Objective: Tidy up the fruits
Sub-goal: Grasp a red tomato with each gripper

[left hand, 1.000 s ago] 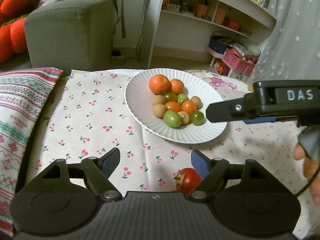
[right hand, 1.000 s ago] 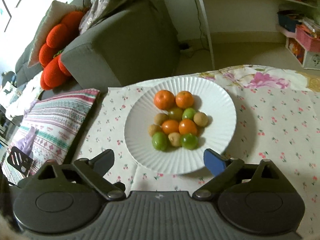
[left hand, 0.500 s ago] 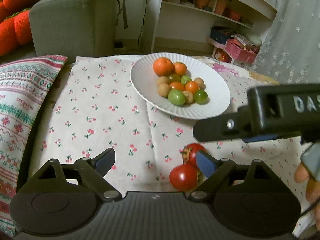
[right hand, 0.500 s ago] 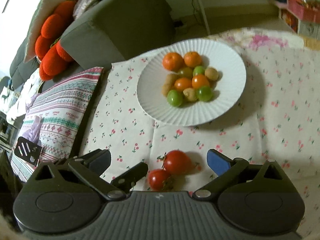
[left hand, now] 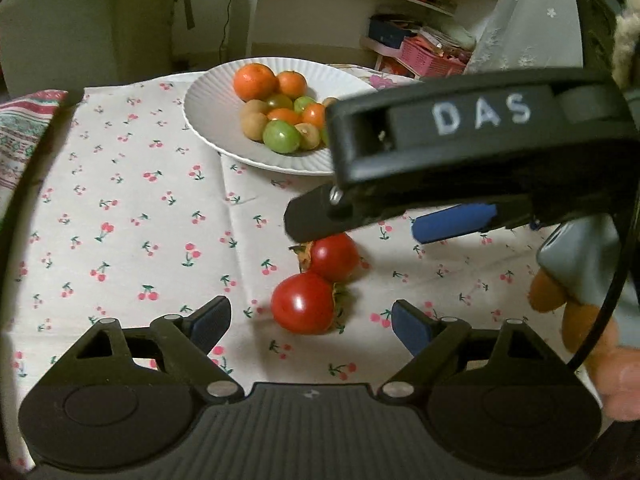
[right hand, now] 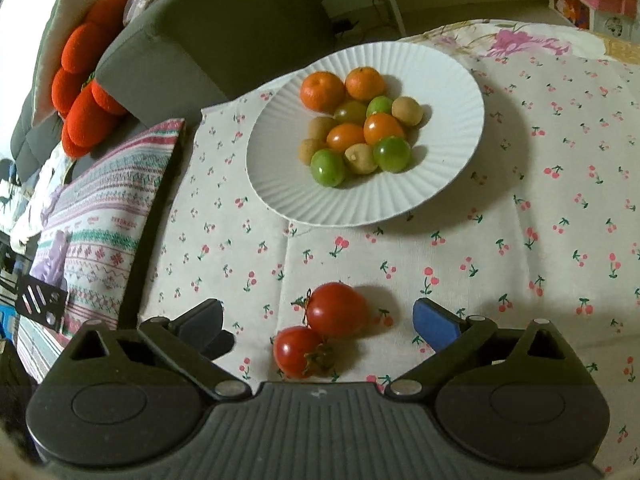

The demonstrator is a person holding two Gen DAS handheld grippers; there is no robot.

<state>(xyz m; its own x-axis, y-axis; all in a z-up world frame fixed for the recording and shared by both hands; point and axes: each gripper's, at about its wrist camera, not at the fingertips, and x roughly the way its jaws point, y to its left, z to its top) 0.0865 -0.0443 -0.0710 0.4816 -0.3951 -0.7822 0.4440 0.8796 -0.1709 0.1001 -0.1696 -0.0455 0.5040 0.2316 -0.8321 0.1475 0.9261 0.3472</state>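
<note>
1. Along the left edge of the right wrist view, a striped pillow [right hand: 100,216] lies beside the cherry-print tablecloth [right hand: 540,208].
2. Upper centre, a white plate [right hand: 448,80] holds small orange, green and tan fruits [right hand: 356,132].
3. Lower centre, two red tomatoes [right hand: 320,328] touch each other on the cloth.
4. Both the left gripper [left hand: 310,322] and right gripper [right hand: 318,318] stand wide, tomatoes between the fingers, unpressed.

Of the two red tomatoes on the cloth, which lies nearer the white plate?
The larger tomato, lying toward the plate; the smaller tomato touches it on the camera side.
</note>
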